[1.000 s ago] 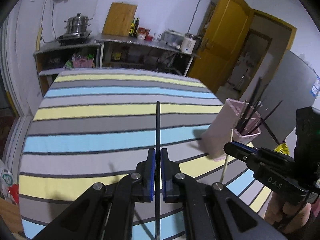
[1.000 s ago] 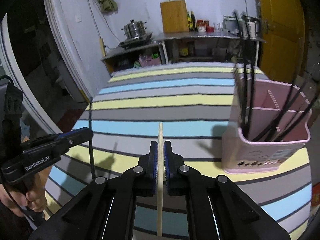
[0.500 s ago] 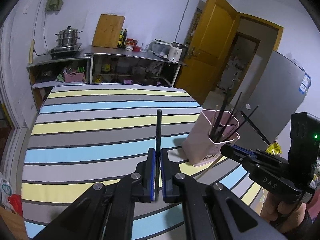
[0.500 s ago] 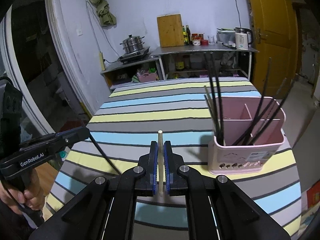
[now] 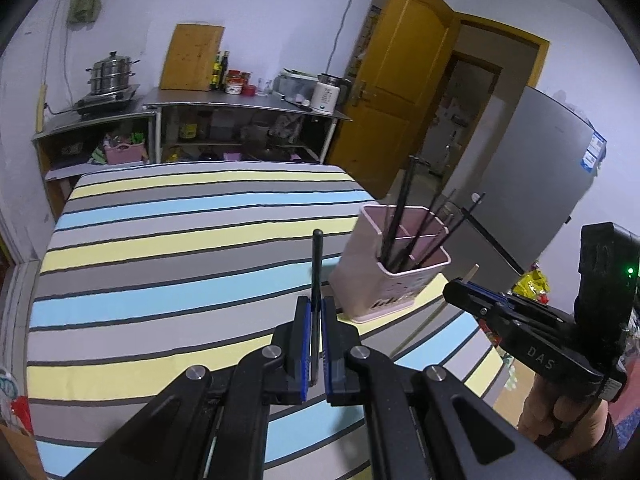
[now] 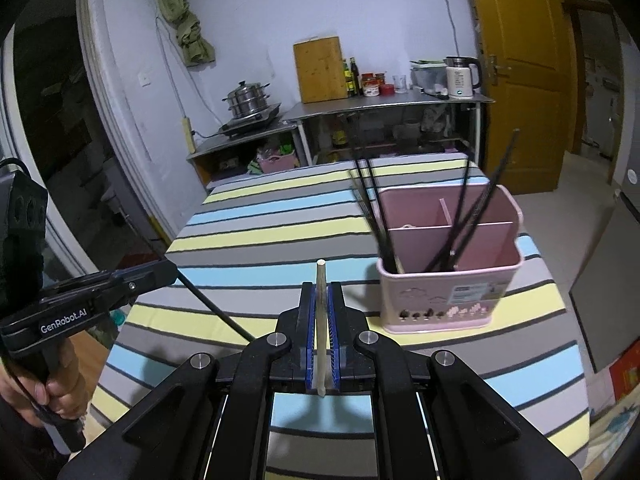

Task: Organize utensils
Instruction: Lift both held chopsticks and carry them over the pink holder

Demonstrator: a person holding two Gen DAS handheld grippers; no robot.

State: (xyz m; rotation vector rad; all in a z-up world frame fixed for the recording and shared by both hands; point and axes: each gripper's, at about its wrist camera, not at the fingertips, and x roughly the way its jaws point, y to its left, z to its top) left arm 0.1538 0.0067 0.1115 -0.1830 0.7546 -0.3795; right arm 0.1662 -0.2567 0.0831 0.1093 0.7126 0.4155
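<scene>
My left gripper (image 5: 315, 304) is shut on a black chopstick (image 5: 317, 268), held above the striped table. My right gripper (image 6: 321, 292) is shut on a light wooden chopstick (image 6: 321, 312). A pink divided utensil holder (image 6: 448, 264) with several black chopsticks stands on the table's right side, to the right of and beyond my right gripper; it also shows in the left wrist view (image 5: 390, 276). The right gripper (image 5: 460, 290) shows in the left wrist view beside the holder. The left gripper (image 6: 168, 272) shows at the left of the right wrist view.
The table wears a striped cloth (image 5: 180, 248) in blue, yellow and grey. Metal shelves with a steamer pot (image 5: 112, 74), cutting board (image 5: 192, 56) and kettle (image 5: 326, 92) stand beyond the far edge. A yellow door (image 5: 400, 100) and grey fridge (image 5: 532, 184) are at the right.
Both grippers have risen and pulled back from the table with their chopsticks, so the holder and table look smaller and farther. Both stay shut.
</scene>
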